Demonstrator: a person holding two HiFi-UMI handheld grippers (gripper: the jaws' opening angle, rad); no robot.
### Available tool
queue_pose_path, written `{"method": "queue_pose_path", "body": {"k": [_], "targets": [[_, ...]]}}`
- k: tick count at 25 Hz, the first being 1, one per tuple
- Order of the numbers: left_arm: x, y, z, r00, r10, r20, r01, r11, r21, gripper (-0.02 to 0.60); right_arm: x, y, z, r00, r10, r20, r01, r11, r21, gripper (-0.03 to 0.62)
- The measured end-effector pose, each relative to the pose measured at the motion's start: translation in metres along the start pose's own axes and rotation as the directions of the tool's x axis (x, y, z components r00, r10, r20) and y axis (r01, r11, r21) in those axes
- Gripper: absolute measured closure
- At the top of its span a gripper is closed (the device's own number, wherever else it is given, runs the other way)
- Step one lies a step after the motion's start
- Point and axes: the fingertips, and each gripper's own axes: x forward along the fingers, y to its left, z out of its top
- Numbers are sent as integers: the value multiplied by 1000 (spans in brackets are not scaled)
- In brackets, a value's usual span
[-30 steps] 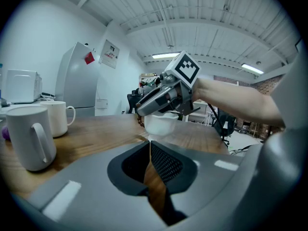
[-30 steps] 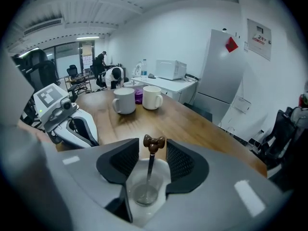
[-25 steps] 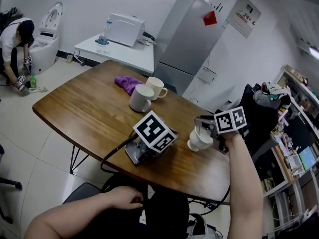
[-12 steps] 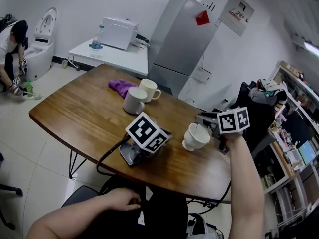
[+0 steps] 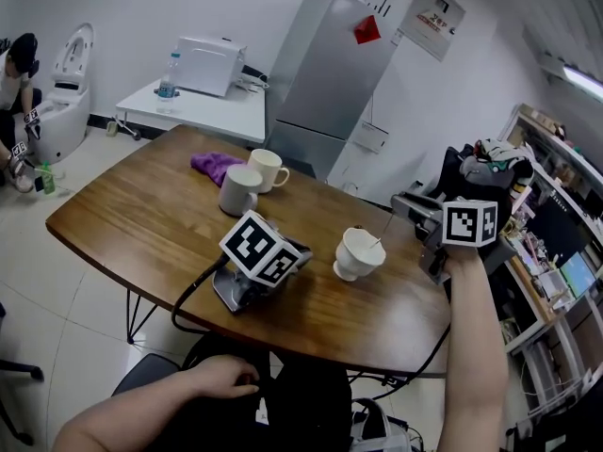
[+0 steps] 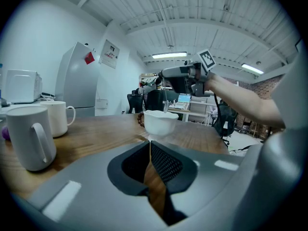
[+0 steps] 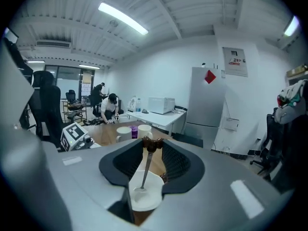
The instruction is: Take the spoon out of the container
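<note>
Warm brown wood grain across the table (image 5: 132, 215). Plain white on the container (image 5: 359, 252) and the two mugs (image 5: 241, 189). Silver stem and dark brown handle end on the spoon (image 7: 147, 167). Purple for the cloth (image 5: 215, 166). Black-and-white square patterns on the marker cubes (image 5: 259, 248) of the left gripper (image 6: 150, 146) and right gripper (image 7: 153, 143); grey shells, black mesh inside the jaws. Silver-grey fridge (image 5: 330, 73) with a red diamond sticker (image 5: 367, 29). White floor tiles (image 5: 57, 290).

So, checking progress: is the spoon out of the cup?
Not yet: the spoon dips inside the cup, handle in the right gripper.
</note>
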Motion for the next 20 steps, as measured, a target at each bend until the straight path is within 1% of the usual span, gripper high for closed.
{"method": "queue_pose_path", "body": {"k": [4,7,9,13,17,20], "targets": [[-3,3,-3,1000,6,-5,-6,1000,-3,569,-25,-13,8,998,-23,61,21,999,26,468],[-1,4,-3,1000,4,0,-4,1000,-3,569,-44,-27,4,996,-52,78,49,998,42,468],[0,3,-3,1000,3,0,-3,1000,-2,569,-55,-38,-4,993,-89,79,85,995,60,468],[-1,3,-3,1000,3,0,-3,1000,-2,569,-66,-62,-33,988,-146,55,141,987,81,468],[-2,4,-3,1000,3,0,-3,1000,-2,569,-64,-91,-80,975,-220,-7,220,968,122,468],[-2,3,-3,1000,3,0,-3,1000,-2,569,-60,-108,-103,962,-272,-7,271,953,138,468]]}}
